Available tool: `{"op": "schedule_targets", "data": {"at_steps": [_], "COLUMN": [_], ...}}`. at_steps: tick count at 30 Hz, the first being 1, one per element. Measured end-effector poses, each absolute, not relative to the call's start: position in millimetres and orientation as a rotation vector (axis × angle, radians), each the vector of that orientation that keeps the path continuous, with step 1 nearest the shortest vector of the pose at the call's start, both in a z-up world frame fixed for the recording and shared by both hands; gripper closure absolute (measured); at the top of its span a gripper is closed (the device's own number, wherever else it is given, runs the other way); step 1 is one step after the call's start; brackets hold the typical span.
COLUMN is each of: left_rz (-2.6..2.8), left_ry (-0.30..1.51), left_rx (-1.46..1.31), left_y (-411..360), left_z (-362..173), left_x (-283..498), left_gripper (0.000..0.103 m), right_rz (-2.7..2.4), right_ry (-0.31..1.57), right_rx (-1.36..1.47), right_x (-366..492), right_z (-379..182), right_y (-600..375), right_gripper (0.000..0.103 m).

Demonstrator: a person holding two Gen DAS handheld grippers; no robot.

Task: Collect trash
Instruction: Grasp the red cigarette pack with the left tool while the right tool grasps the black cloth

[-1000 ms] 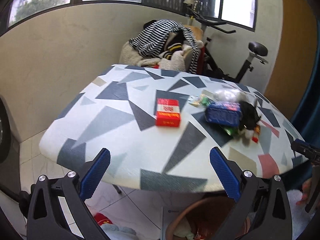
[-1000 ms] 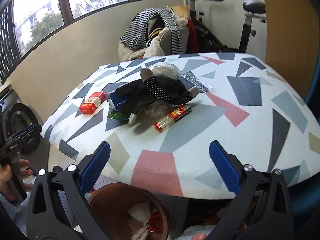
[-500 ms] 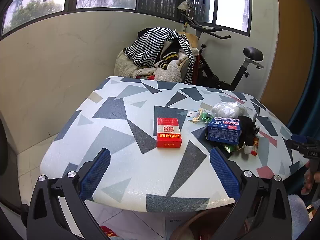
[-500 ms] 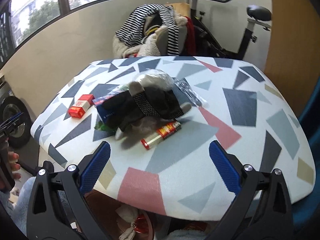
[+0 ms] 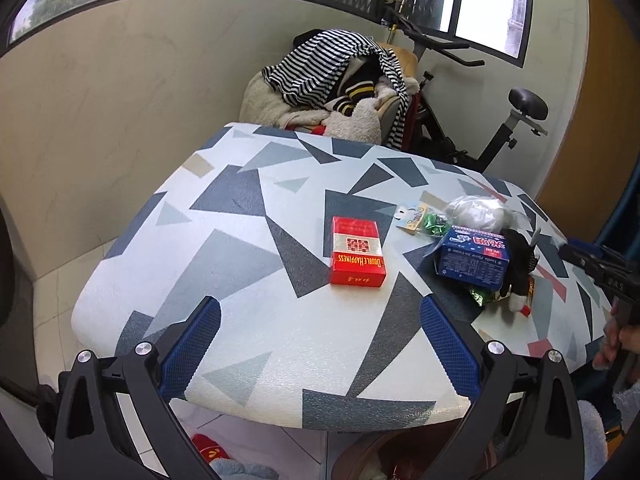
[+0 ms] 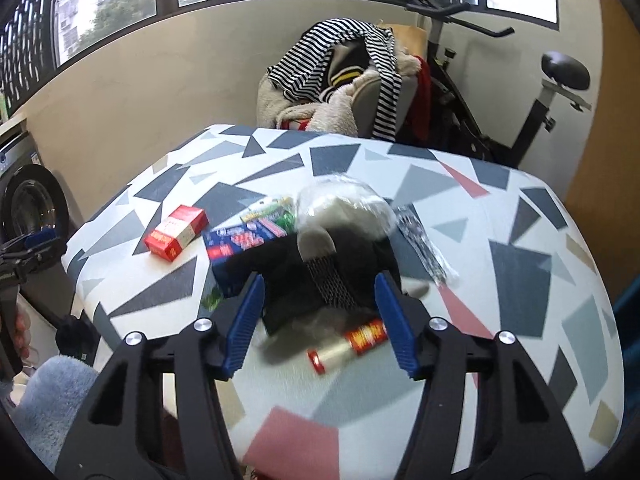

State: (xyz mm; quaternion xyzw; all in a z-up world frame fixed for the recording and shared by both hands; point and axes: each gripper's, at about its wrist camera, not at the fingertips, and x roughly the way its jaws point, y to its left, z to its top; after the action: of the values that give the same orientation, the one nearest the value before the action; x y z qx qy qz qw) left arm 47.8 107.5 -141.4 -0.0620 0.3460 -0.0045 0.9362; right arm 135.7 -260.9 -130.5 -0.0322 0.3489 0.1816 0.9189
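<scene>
Left wrist view: the left gripper [image 5: 320, 338] hangs wide open over the near table [image 5: 248, 332] edge — holding nothing. The red box [image 5: 357, 251] lies ahead, the blue box [image 5: 473, 258] to its right.

Right wrist view: the right gripper [image 6: 319, 314] stands open, its blue fingers [image 6: 245, 320] flanking the black glove [image 6: 320, 276] — contact unclear. A lighter [image 6: 347, 345] lies just below.

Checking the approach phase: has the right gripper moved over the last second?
Yes. The right gripper has advanced over the table edge toward the black sock, jaws narrower.
</scene>
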Motion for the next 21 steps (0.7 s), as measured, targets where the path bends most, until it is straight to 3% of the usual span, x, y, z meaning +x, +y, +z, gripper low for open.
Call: {"op": "schedule_targets", "data": {"at_steps": [7, 8, 9, 11, 21], "left_rz": [-0.01, -0.013, -0.017, -0.026, -0.066], "left_ry": [0.726, 0.727, 0.729, 0.728, 0.74], "left_rx": [-0.146, -0.146, -0.146, -0.145, -0.166], "left_y": [110.1, 109.9, 109.4, 107.7, 101.3], "left_z": [-149.1, -149.4, -149.6, -148.8, -145.2], "left_x": [53.7, 54.5, 55.1, 55.9, 65.1], "left_gripper": [0.006, 0.006, 0.006, 0.006, 0.007], "right_rz": [0.351, 0.352, 0.36, 0.371, 0.306], "right_ry": [0.753, 0.76, 0.776, 0.791, 0.514], "right_rx": [-0.07, -0.065, -0.058, -0.05, 0.003], "right_x": [177.3, 180.9, 185.4, 188.0, 147.0], "right_z": [-144.1, -146.3, -149.1, -148.7, -60.8], "right_y": [-238.3, -237.5, -237.2, -239.7, -299.1], "right_gripper": [0.054, 0.062, 0.081, 0.095, 0.095]}}
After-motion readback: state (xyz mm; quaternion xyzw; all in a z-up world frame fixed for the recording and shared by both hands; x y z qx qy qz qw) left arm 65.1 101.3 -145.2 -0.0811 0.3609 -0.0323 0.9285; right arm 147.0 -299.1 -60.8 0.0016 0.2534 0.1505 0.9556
